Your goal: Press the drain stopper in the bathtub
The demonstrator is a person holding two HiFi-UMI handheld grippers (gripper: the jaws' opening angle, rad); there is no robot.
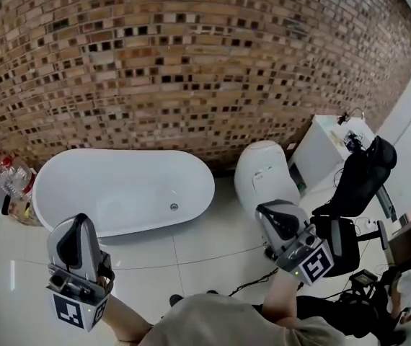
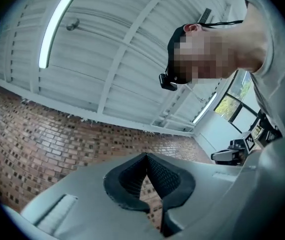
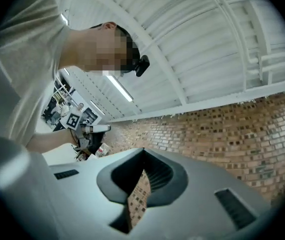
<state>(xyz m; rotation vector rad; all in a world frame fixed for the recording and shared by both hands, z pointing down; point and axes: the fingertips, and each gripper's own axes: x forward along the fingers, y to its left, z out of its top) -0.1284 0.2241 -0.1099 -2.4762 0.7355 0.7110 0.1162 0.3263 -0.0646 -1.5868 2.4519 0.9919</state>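
The white oval bathtub stands against the brick wall, and its small round metal drain stopper sits in the tub floor near the right end. My left gripper is held over the tiled floor in front of the tub, well short of the stopper. My right gripper hangs to the right, in front of the toilet. Both point up and away from the tub. The left gripper and the right gripper each have their tips touching, with nothing held.
A white toilet stands right of the tub, with a white cabinet and a black chair beyond it. Bottles sit at the tub's left end. Cables lie on the glossy tile floor.
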